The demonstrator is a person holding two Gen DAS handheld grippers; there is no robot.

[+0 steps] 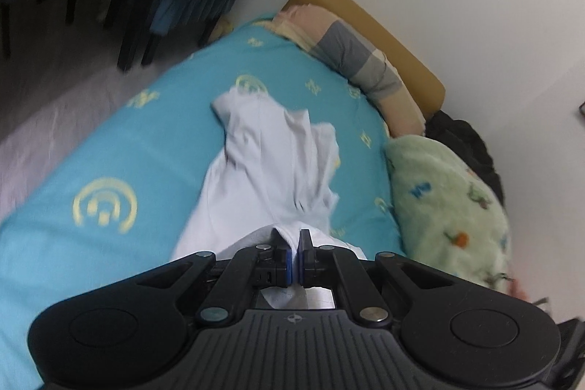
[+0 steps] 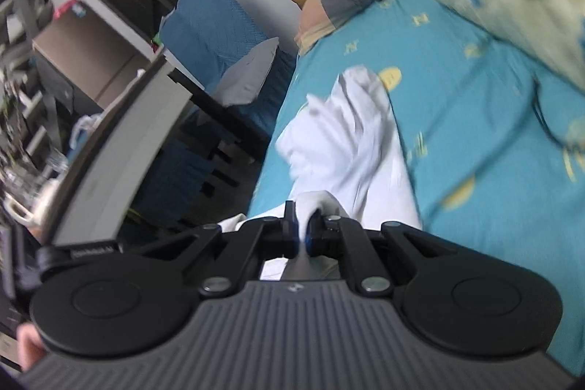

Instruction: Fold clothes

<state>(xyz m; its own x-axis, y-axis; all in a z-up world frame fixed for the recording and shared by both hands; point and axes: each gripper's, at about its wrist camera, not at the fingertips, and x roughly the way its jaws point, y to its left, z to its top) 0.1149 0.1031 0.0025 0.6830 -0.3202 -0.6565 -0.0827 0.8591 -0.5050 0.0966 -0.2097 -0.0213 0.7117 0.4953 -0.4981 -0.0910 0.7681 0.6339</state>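
Observation:
A white garment (image 1: 270, 163) lies rumpled and stretched along a bed with a turquoise sheet (image 1: 109, 141). My left gripper (image 1: 295, 243) is shut on the near edge of the garment, cloth pinched between its blue pads. In the right wrist view the same white garment (image 2: 351, 141) runs away from me over the sheet (image 2: 475, 119). My right gripper (image 2: 302, 225) is shut on a bunched fold of its near edge. Both views are blurred by motion.
A pale green fleece blanket (image 1: 449, 203) and a grey-pink checked pillow (image 1: 362, 57) lie along the wall side by a tan headboard (image 1: 373, 24). A blue chair (image 2: 219, 35), a desk edge (image 2: 120, 152) and floor (image 1: 47, 105) lie off the bed's side.

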